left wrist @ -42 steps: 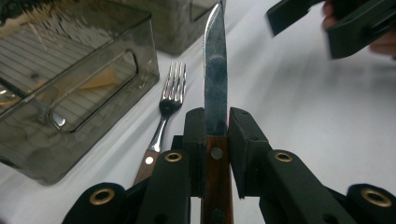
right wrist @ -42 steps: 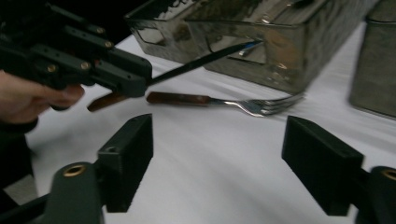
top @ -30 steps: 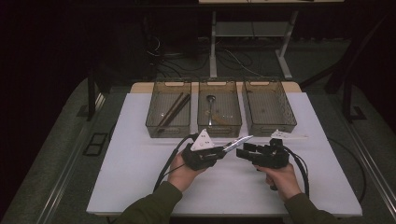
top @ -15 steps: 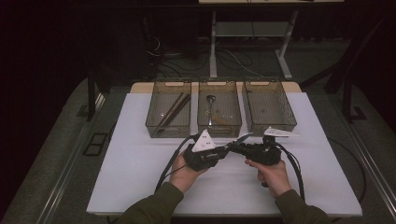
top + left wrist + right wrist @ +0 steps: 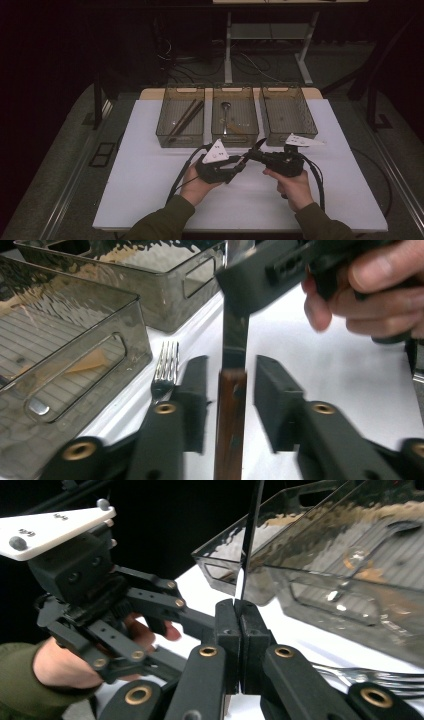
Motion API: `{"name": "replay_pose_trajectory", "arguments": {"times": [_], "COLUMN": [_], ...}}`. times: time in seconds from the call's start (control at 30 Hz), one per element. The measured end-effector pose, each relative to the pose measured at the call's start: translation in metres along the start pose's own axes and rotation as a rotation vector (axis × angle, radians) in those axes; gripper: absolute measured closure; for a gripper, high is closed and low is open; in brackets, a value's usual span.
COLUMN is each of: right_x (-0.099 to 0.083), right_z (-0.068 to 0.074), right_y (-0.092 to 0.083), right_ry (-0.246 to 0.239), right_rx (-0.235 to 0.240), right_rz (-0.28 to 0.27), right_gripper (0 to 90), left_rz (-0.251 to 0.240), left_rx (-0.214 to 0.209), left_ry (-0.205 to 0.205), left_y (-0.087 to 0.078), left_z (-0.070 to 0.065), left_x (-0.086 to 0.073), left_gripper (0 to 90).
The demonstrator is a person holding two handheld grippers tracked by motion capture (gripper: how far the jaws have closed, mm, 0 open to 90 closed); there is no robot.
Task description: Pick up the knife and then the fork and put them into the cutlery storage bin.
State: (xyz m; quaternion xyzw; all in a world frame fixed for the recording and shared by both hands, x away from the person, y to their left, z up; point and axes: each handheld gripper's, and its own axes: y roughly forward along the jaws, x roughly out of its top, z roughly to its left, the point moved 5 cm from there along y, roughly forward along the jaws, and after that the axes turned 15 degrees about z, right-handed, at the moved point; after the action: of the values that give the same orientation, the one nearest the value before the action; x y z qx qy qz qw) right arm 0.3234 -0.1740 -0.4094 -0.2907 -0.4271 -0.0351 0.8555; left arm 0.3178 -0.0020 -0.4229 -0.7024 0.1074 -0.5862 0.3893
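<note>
Between the two hands a knife (image 5: 231, 405) is being passed over the white surface (image 5: 150, 190), just in front of three clear bins (image 5: 234, 116). The right gripper (image 5: 239, 611) has its fingers (image 5: 256, 635) clenched flat on the knife's blade, which rises thin and dark from between them toward the bins; its jaws have just been closing, and they now press together on the steel. In the left gripper view the knife's brown wooden handle stands upright between the fingers (image 5: 275, 395) of the left gripper (image 5: 231, 390), but a gap shows on each side of it: those jaws have just been opening and are released, the handle lying between them without being pressed. Above the handle the blade runs up into the right gripper's black body, with the person's right hand (image 5: 370, 290) wrapped around it. A fork (image 5: 165, 371) lies on the surface just left of the left gripper's fingers, its tines pointing toward the nearest bin. From above, both grippers meet tip to tip near the middle of the surface, the left hand (image 5: 195, 182) and the right hand holding them close before the centre bin.
</note>
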Motion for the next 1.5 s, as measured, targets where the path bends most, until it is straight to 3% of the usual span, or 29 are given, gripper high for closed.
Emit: {"name": "replay_pose_trajectory", "arguments": {"times": [0.13,0.27,0.37,0.5,0.67,0.9,1.07,1.17,1.23,1.5], "right_x": [0.002,0.004,0.006,0.011,0.027,0.053,0.074,0.088,0.097,0.111], "right_z": [-0.005,-0.011,-0.014,-0.019,-0.028,-0.049,-0.063,-0.072,-0.081,-0.119], "right_y": [-0.011,-0.024,-0.034,-0.047,-0.074,-0.106,-0.124,-0.135,-0.140,-0.143], "right_ry": [-0.028,-0.041,-0.054,-0.071,-0.081,-0.077,-0.073,-0.063,-0.064,-0.015], "right_rx": [-0.058,-0.098,-0.127,-0.182,-0.260,-0.354,-0.440,-0.489,-0.532,-0.637], "right_rz": [0.012,0.015,0.016,0.026,0.019,-0.002,-0.008,-0.013,-0.006,0.090], "right_gripper": [89.1,89.0,89.0,89.0,89.0,89.1,89.1,89.1,89.1,89.1], "left_rz": [0.019,0.006,0.022,0.011,0.009,0.014,0.025,0.036,0.034,0.036], "left_rx": [0.009,0.007,0.013,-0.002,-0.011,0.019,0.044,0.029,0.027,0.026], "left_ry": [0.009,-0.032,-0.029,-0.073,-0.116,-0.135,-0.161,-0.195,-0.192,-0.184], "left_y": [-0.008,-0.019,-0.027,-0.041,-0.053,-0.067,-0.073,-0.072,-0.070,-0.071], "left_z": [0.007,0.014,0.019,0.023,0.026,0.032,0.038,0.040,0.039,0.038], "left_x": [-0.010,-0.022,-0.035,-0.051,-0.074,-0.098,-0.108,-0.112,-0.111,-0.110], "left_gripper": [50.9,45.4,41.1,36.1,27.2,14.3,5.2,0.0,0.0,0.0]}}
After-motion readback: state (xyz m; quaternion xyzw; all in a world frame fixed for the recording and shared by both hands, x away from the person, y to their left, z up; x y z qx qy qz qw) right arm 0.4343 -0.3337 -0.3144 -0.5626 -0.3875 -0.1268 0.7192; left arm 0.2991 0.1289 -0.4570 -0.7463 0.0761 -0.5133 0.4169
